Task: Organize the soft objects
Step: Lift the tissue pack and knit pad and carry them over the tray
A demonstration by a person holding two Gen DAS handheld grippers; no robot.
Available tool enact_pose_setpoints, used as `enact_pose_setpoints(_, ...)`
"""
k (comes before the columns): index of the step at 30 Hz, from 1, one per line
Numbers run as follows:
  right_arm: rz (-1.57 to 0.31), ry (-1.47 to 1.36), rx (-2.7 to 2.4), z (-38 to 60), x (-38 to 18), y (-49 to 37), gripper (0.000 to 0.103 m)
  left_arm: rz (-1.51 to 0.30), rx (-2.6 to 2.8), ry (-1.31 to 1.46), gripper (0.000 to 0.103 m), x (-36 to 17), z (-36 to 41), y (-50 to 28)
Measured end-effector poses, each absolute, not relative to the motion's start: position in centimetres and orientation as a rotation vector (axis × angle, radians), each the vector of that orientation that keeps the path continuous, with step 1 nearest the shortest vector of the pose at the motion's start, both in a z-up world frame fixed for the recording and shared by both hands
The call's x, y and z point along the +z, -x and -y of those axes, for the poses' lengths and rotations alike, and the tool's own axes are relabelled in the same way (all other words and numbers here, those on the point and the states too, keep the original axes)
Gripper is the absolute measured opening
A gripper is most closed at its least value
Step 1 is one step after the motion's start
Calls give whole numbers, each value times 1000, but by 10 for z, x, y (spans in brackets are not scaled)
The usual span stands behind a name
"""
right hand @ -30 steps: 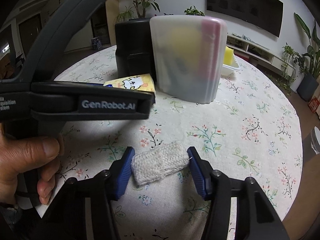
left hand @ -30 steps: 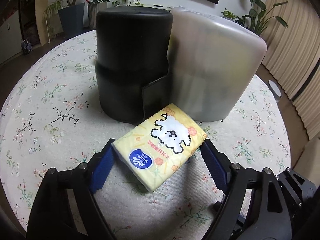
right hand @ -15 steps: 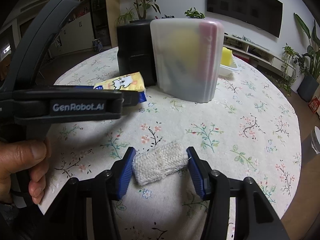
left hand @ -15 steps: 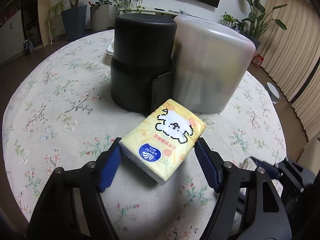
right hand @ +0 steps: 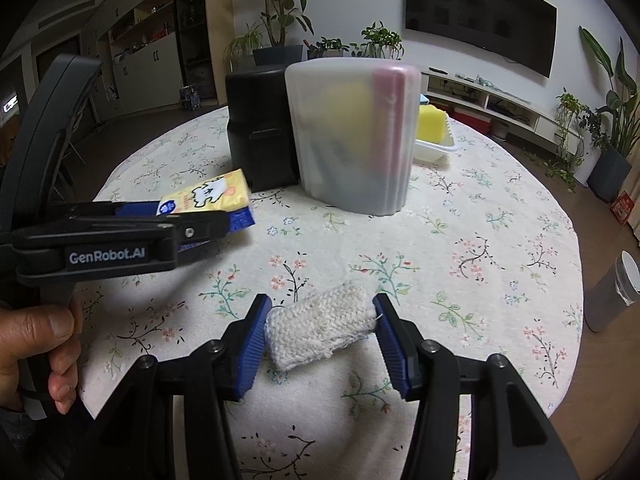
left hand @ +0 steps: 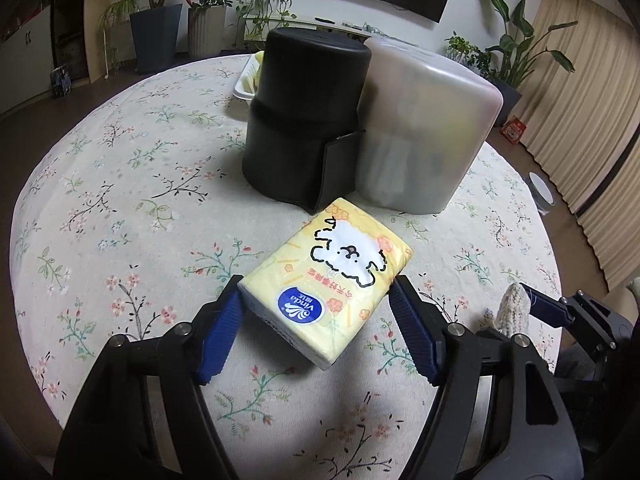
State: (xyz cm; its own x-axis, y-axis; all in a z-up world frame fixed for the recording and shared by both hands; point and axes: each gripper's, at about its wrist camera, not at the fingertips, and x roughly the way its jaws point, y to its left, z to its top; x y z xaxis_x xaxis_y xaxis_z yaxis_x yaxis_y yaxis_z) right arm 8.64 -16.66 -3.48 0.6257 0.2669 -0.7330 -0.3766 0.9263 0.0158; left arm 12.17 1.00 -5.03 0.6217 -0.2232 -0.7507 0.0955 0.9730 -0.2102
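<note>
Left wrist view: the left gripper (left hand: 316, 318) clamps a yellow Vinda tissue pack (left hand: 330, 280) between its blue pads, having just closed on it, lifted clear of the floral tablecloth (left hand: 120, 208) in front of a black container (left hand: 304, 120) and a frosted plastic bin (left hand: 424, 128). Right wrist view: the right gripper (right hand: 320, 340) pinches a cream knitted piece (right hand: 320, 330) above the cloth; the person's hand (right hand: 36, 352) holds the left tool beside it.
</note>
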Motion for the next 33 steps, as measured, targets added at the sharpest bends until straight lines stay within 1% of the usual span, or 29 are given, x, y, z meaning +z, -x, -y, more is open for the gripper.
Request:
enact_pose_setpoints(20,-829,135,321,204,-16,-95,55,-865,-143,179,70,-33,-44,-102)
enact_pose_setpoints(26,-815,132,288,224,-1,-106,55,-852,-136,186,70,-23,-54,-105)
enact_pose_setpoints(33,-798,127,238,261,24,-136,55,-818,-116,174,70,2,-80,-123)
